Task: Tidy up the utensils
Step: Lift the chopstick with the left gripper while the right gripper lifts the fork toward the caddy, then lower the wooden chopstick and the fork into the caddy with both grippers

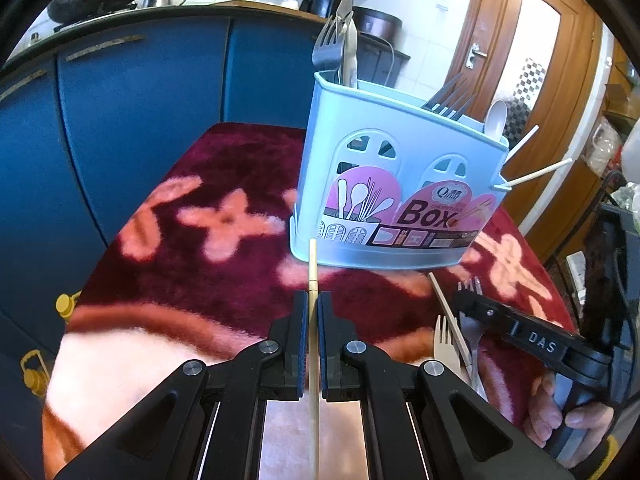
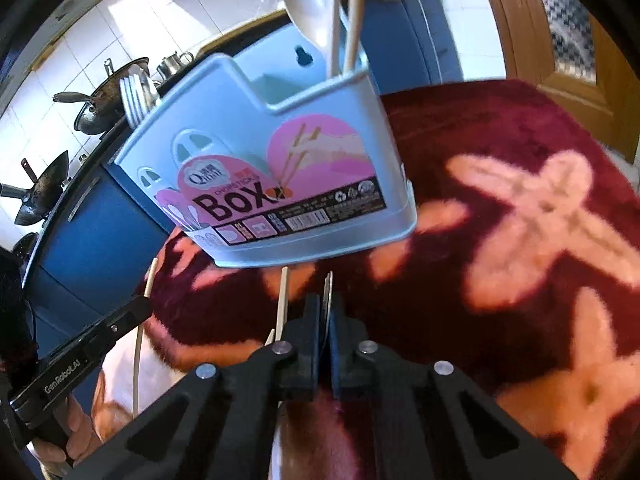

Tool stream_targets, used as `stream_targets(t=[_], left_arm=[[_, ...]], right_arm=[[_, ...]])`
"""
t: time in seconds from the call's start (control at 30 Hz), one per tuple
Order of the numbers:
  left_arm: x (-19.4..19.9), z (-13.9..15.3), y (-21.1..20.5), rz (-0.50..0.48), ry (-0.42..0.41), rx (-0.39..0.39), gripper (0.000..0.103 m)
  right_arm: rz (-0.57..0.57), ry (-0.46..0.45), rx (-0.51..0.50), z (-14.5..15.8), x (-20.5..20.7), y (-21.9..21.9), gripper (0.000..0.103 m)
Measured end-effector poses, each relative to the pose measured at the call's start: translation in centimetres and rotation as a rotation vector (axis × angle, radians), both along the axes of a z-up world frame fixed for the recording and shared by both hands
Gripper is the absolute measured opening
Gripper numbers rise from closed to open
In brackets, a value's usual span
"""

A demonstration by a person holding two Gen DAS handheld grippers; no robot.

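Left fingers (image 1: 313, 312) clamp 1 chopstick (image 1: 312, 268) before the blue box (image 1: 400, 184); right fingers (image 2: 325, 312) apparently pinch a fork (image 2: 328, 292).

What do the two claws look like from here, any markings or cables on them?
Both are black with silver pivot pins and dark blue pads. The left claw reads "GenRobot.AI" on its side; the right claw reads "DAS", with a black cable by its handle.

A pale blue cutlery box (image 1: 400, 184) stands upright centre-right, holding forks, spoons and chopsticks; a wooden chopstick (image 1: 312, 276) points toward it from below.
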State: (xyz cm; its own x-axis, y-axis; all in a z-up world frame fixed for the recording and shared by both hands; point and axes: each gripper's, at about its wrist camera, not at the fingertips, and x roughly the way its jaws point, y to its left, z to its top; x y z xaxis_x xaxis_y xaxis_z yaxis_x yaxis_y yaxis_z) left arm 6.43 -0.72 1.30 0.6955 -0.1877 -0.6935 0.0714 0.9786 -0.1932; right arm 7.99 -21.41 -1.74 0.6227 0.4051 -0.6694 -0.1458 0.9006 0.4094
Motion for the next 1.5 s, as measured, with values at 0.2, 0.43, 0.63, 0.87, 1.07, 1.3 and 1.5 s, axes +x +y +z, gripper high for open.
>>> stream_targets(t=[0.2, 0.43, 0.63, 0.87, 1.07, 1.3, 1.5], left_arm=[[0.0, 0.0, 0.0, 0.003, -0.001, 0.003, 0.004], [-0.4, 0.5, 0.0, 0.005, -0.014, 0.002, 0.004], [-1.0, 1.3, 0.1, 0.005, -0.035, 0.000, 0.004], [-1.6, 3.0, 0.1, -0.002, -0.085, -0.009, 0.004], [-1.5, 5.3, 0.3, -0.007, -0.144, -0.040, 0.004], [-0.6, 8.0, 0.4, -0.019, -0.206, -0.077, 0.004], [0.8, 10.9, 0.3, -0.009, -0.295, -0.098, 0.004]], right_arm=[[-0.058, -0.110, -0.119, 2.6, -2.1, 0.8, 0.004], [-0.085, -0.174, -0.215, 4.8, -3.7, 2.1, 0.003], [-0.097, -0.198, -0.233, 5.8, -4.4, 2.3, 0.003], [-0.115, -0.261, -0.243, 7.5, -5.8, 2.2, 0.003], [-0.138, -0.325, -0.240, 9.7, -6.8, 2.0, 0.003], [-0.161, -0.392, -0.232, 12.4, -7.0, 1.6, 0.003], [-0.172, -0.443, -0.246, 14.9, -6.4, 1.2, 0.003]])
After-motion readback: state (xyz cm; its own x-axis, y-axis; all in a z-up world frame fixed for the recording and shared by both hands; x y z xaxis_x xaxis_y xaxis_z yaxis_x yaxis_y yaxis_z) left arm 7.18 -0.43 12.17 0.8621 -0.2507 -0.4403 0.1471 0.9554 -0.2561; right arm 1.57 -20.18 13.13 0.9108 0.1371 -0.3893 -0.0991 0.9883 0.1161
